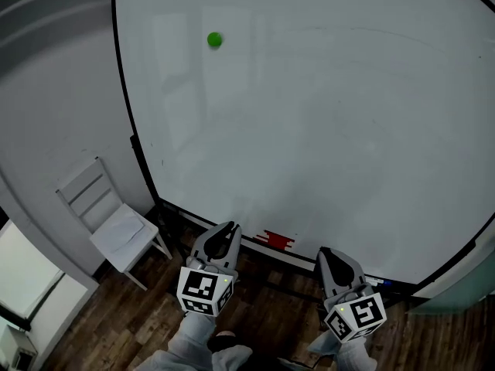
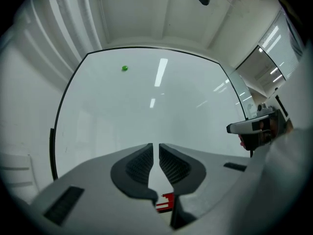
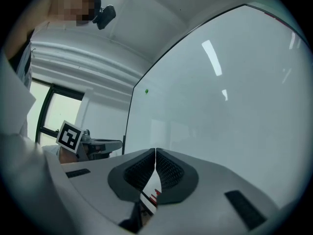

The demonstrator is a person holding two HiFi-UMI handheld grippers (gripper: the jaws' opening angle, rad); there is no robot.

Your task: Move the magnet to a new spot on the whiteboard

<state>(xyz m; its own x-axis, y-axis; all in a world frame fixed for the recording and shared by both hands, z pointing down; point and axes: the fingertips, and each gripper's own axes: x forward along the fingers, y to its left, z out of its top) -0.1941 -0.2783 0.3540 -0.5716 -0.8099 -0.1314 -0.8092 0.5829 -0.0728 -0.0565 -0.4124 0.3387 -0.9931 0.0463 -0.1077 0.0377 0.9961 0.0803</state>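
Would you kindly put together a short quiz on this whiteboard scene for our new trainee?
1. True or false: the left tool holds the green magnet.
2. In the head view, where on the whiteboard does the magnet sit? A upper left; B lower right; C centre.
3. In the head view, what piece of furniture stands to the left of the whiteboard?
Key: 1 false; 2 A; 3 a white chair.

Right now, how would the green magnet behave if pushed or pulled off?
The green magnet looks small and round, so probably light and rigid. It clings to the upright whiteboard, so a push would likely slide it, not roll it.
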